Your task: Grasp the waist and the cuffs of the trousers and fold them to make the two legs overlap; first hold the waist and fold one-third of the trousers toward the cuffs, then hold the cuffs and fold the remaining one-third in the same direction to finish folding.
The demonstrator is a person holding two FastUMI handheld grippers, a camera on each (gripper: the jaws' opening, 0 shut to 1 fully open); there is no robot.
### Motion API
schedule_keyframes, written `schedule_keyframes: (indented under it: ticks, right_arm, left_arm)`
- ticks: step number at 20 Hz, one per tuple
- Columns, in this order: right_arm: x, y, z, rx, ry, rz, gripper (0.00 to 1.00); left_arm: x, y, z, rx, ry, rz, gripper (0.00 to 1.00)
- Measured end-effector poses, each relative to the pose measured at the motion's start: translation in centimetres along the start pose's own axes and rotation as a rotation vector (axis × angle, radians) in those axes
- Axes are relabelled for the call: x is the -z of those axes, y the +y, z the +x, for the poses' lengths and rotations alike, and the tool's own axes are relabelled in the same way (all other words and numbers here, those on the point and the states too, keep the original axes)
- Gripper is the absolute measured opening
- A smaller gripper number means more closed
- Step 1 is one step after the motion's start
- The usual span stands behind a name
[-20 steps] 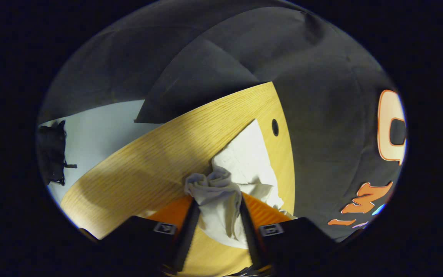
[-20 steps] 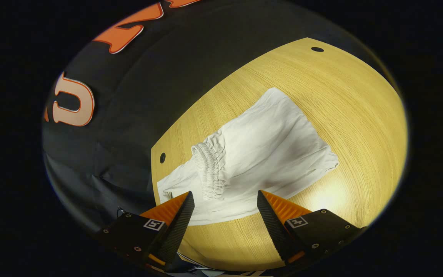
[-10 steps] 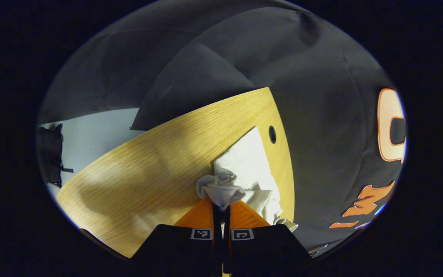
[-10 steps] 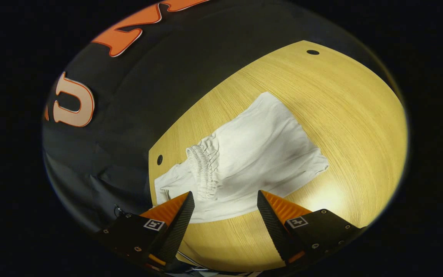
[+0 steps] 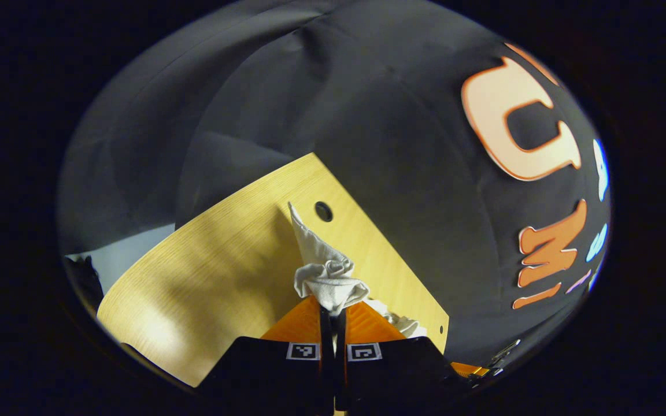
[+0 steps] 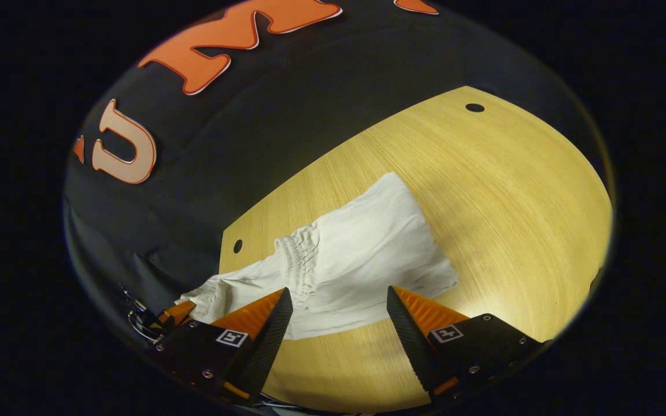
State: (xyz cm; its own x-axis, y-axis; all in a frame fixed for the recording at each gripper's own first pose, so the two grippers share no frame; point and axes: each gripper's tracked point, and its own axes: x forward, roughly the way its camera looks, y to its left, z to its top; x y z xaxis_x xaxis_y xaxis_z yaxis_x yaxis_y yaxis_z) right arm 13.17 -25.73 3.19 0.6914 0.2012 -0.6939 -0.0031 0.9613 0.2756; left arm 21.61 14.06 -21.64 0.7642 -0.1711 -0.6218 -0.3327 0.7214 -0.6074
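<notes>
one trousers (image 6: 362, 260) | one table (image 6: 512, 190) | left tool (image 5: 333, 309) clamps trousers | right tool (image 6: 339, 306) agape

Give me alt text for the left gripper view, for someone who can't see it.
The left tongs are shut on a bunched end of white trousers, lifted above a light wooden table. A small round hole sits near the table's far edge, with black cloth behind.

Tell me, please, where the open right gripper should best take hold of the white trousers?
Probably the near hem of the trousers beside the elastic waistband, coming in low from the table's near edge: the right gripper already straddles it, jaws apart.
</notes>
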Motion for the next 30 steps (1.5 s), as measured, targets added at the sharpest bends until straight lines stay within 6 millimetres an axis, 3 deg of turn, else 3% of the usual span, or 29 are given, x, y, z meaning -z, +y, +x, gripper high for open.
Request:
schedule_keyframes:
  ticks: [3,6,11,16,22,26,30]
  right_arm:
    - [-2.3,-2.5,-1.8,0.007,-0.039,-0.085,0.99]
    - [-3.9,-4.5,-3.3,-0.012,-0.059,-0.116,0.99]
    - [-5.8,-8.6,-5.3,-0.027,-0.072,-0.118,0.98]
    - [-7.1,-12.1,-6.6,-0.040,-0.077,-0.108,0.98]
    - [-8.1,-16.0,-7.3,-0.031,-0.069,-0.102,0.99]
    - [-9.0,-18.0,-7.7,-0.015,-0.075,-0.096,0.99]
    - [-9.8,-19.5,-7.9,0.005,-0.088,-0.077,0.99]
  left_arm:
    - [0.3,-6.2,-2.2,0.028,-0.051,0.064,0.04]
    - [1.7,-12.2,-2.8,0.055,-0.085,0.112,0.04]
    - [6.8,-20.7,-1.6,0.098,-0.069,0.187,0.04]
    - [12.5,-26.8,0.3,0.122,-0.027,0.274,0.04]
    - [20.1,-30.4,5.4,0.113,0.075,0.373,0.04]
    - [25.5,-31.2,8.8,0.081,0.145,0.425,0.04]
    - [29.3,-31.2,11.2,0.028,0.227,0.486,0.03]
